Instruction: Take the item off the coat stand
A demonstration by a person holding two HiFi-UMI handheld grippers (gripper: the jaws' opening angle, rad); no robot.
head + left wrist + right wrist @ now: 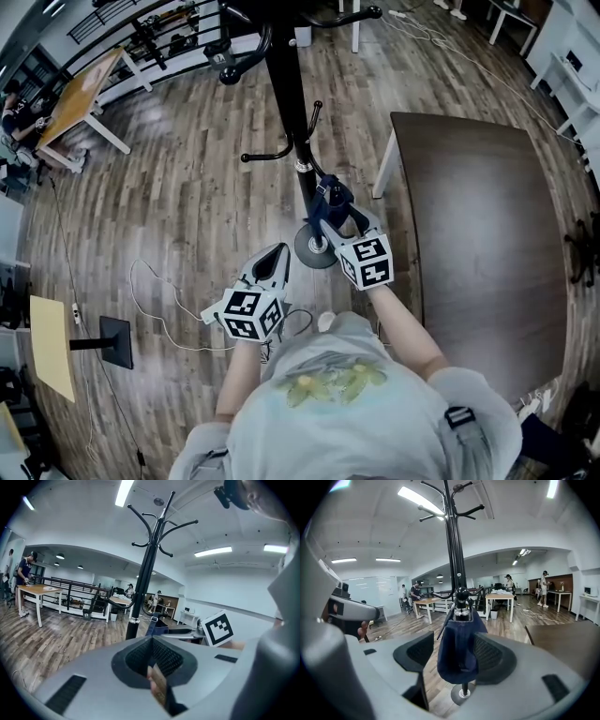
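The black coat stand (286, 84) rises from its round base (314, 247) on the wood floor. A dark blue cloth item (458, 648) hangs from a low hook on the pole (457, 550). My right gripper (454, 656) is open, one jaw on each side of the item, with a thin gap on the left side. In the head view this gripper (336, 202) sits at the pole with the blue item (334, 192) in it. My left gripper (272, 267) is lower left of the base, shut and holding nothing; its pads (161, 656) meet. The left gripper view shows the item (157, 626) beside the stand (145, 578).
A dark brown table (483, 234) with a white leg (382, 169) stands just right of the stand. A white cable (155, 300) and a small black floor stand (108, 342) lie at the left. A wooden table (80, 94) and black railing (159, 33) are farther back.
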